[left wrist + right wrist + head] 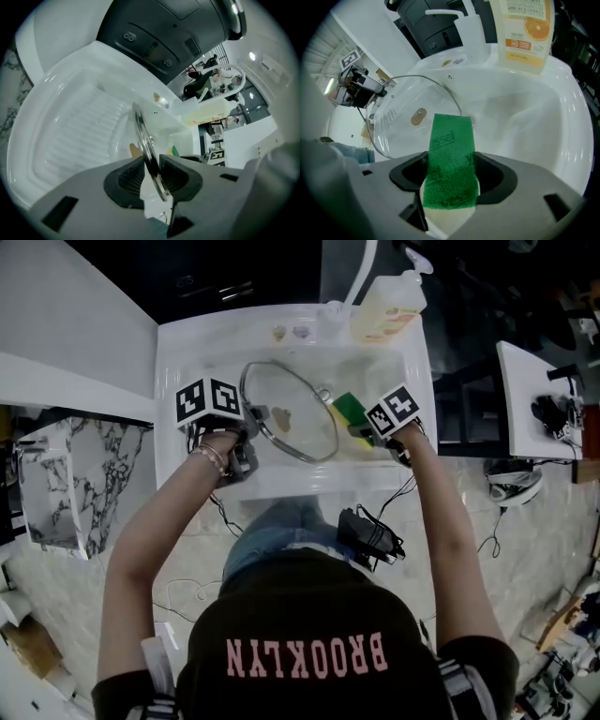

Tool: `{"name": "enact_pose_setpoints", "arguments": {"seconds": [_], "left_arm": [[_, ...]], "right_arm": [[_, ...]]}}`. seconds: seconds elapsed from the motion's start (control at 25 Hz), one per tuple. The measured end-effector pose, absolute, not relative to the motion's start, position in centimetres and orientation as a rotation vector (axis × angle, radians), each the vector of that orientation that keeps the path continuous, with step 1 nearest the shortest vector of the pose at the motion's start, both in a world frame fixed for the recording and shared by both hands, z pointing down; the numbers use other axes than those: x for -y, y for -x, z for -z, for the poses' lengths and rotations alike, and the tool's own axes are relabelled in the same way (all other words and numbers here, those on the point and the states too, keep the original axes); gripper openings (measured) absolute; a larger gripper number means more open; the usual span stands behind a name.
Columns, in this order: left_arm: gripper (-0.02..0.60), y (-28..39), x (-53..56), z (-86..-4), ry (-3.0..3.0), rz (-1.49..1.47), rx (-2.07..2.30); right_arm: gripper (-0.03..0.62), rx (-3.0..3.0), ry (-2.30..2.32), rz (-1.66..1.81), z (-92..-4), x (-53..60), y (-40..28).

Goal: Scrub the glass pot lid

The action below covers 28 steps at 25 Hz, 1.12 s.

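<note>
The glass pot lid [287, 411] with a metal rim is held tilted over the white sink [187, 352]. My left gripper [246, 448] is shut on the lid's rim [149, 154], which runs edge-on between its jaws in the left gripper view. My right gripper [367, 432] is shut on a green and yellow sponge [451, 161], green side up. The sponge [349, 411] sits by the lid's right edge; whether it touches the glass I cannot tell. In the right gripper view the lid [412, 117] shows its small round centre fitting, with the left gripper [358, 89] at its far side.
A dish soap bottle [384, 307] with orange print stands on the sink's back right corner beside the faucet [361, 268]. A ribbed drainboard [79, 136] lies at the sink's left. A marbled counter [66, 479] is at the left and a white table [544, 399] at the right.
</note>
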<state>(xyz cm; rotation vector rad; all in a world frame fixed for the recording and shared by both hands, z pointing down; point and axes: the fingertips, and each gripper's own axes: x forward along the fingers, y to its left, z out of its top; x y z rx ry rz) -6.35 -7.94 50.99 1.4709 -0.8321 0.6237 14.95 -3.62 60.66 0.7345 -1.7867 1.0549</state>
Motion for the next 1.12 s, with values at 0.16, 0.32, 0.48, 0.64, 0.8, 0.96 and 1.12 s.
{"name": "enact_pose_setpoints", "arguments": {"seconds": [0.16, 0.32, 0.48, 0.64, 0.8, 0.96, 1.12], "left_arm": [[0.091, 6.0, 8.4, -50.1, -1.488, -0.654, 0.842], [0.089, 6.3, 8.8, -50.0, -1.437, -0.555, 0.905], [0.077, 7.1, 8.3, -51.5, -1.352, -0.464, 0.952], [0.067, 7.7, 8.2, -52.7, -1.319, -0.441, 0.981], [0.069, 7.0, 8.8, -51.3, -1.393, -0.449, 0.993], [0.081, 5.7, 9.4, -49.2, -1.485, -0.517, 0.977], [0.087, 5.1, 9.4, -47.9, -1.526, -0.576, 0.961]], "right_arm": [[0.295, 1.823, -0.760, -1.059, -60.1, 3.7, -15.0], [0.295, 1.851, -0.771, -1.050, -59.6, 3.8, -15.0], [0.295, 1.867, -0.772, -1.045, -59.4, 3.9, -14.8], [0.295, 1.871, -0.761, -1.043, -59.5, 3.7, -14.6], [0.295, 1.871, -0.753, -1.047, -59.6, 3.3, -14.9], [0.295, 1.880, -0.755, -1.052, -59.5, 3.2, -15.1], [0.295, 1.910, -0.769, -1.047, -58.7, 3.3, -15.2]]}}
